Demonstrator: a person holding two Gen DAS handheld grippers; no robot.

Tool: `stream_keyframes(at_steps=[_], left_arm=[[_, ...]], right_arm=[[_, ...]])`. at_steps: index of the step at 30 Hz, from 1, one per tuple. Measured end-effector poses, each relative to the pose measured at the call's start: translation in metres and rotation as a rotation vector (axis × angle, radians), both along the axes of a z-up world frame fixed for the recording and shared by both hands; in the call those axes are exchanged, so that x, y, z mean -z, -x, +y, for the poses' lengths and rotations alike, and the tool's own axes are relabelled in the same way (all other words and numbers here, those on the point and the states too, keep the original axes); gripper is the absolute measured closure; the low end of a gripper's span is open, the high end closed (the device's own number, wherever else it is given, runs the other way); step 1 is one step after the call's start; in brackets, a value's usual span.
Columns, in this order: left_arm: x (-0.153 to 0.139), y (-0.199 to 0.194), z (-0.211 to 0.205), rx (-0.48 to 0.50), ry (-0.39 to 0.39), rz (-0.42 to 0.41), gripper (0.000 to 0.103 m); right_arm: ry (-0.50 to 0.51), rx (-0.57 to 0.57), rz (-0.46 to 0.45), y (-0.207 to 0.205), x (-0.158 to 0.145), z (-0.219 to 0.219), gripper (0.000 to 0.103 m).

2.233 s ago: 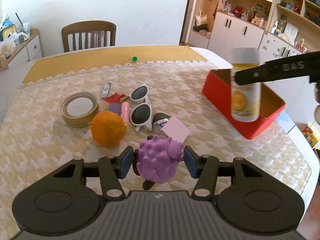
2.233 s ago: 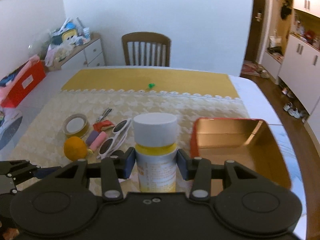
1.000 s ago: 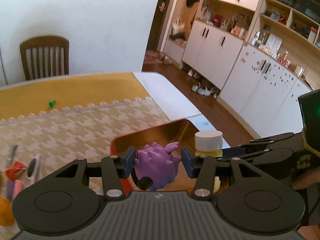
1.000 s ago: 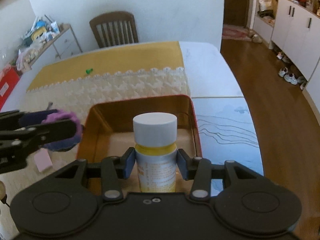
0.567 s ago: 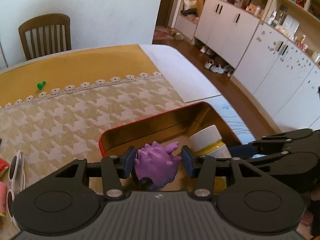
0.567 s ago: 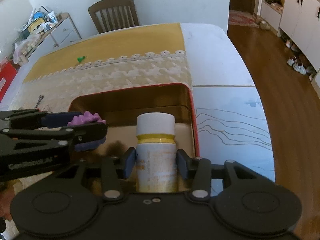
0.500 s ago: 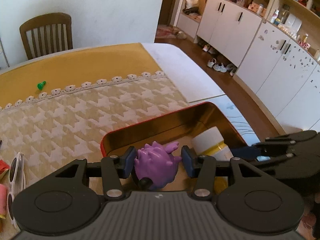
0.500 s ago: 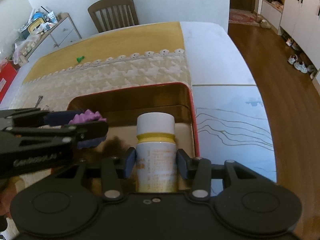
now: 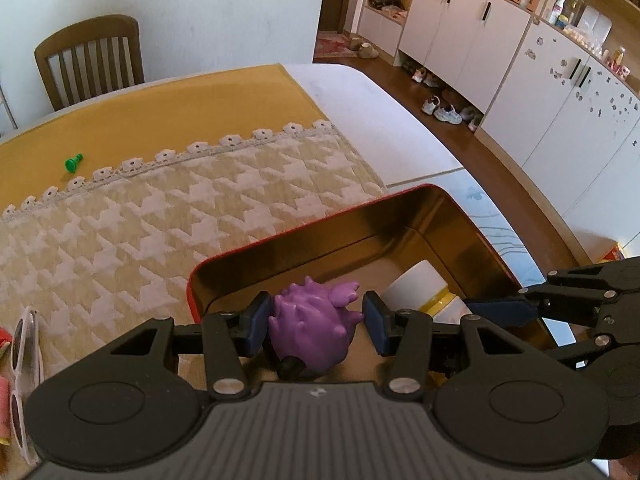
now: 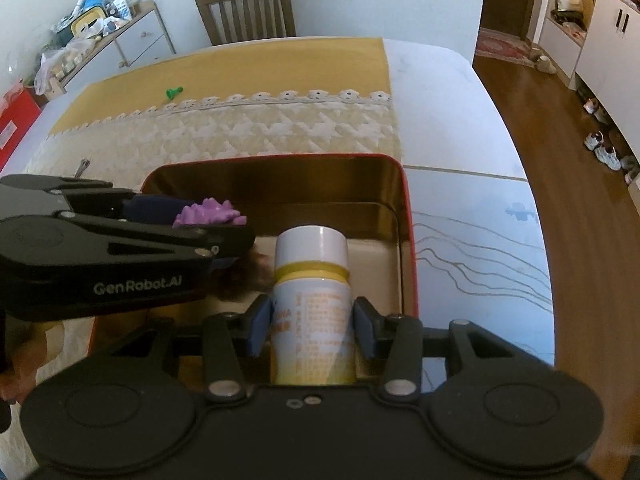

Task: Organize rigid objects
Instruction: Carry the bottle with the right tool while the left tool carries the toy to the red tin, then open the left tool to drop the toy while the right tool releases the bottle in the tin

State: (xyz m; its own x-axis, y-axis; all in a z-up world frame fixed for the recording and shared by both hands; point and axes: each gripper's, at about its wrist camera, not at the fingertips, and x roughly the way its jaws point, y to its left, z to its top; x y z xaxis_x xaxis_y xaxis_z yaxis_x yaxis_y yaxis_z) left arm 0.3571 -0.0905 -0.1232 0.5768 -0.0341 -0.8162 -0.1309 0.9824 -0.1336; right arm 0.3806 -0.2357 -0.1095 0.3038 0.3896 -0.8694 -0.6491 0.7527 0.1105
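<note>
Both tools have sunk into the red tin (image 9: pixel 280 240) with its glossy gold lining since the earlier frame. Left tool (image 9: pixel 316 322) clamps a knobbly purple rubber toy (image 9: pixel 310 328) above the tin's floor. Right tool (image 10: pixel 312 326) clasps a smooth cylindrical bottle (image 10: pixel 312 300), white-capped, inside the tin on the houndstooth-clothed desk (image 10: pixel 280 128).

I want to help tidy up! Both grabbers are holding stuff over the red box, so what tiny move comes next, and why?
Probably lower both a little further, then let go: the left gripper grips the purple toy and the right gripper the white-capped bottle, both already inside the red tin's rim.
</note>
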Motion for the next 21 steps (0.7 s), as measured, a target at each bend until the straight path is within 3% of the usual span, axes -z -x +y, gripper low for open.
stream_keyframes(at_steps=[5, 8, 15, 21], left_arm=[[-0.001, 0.003, -0.005, 0.004, -0.028, 0.005, 0.051], [-0.002, 0.007, -0.005, -0.006, -0.033, 0.009, 0.044], [-0.017, 0.023, -0.006, -0.008, -0.031, -0.033, 0.042], [-0.035, 0.043, -0.009, 0.009, -0.104, -0.088, 0.042]], right_arm=[[0.003, -0.002, -0.024, 0.006, -0.003, -0.003, 0.058], [-0.005, 0.006, -0.023, 0.009, -0.006, -0.007, 0.055], [-0.024, 0.002, -0.061, 0.024, -0.02, -0.014, 0.044], [-0.042, 0.012, -0.086, 0.037, -0.034, -0.017, 0.039]])
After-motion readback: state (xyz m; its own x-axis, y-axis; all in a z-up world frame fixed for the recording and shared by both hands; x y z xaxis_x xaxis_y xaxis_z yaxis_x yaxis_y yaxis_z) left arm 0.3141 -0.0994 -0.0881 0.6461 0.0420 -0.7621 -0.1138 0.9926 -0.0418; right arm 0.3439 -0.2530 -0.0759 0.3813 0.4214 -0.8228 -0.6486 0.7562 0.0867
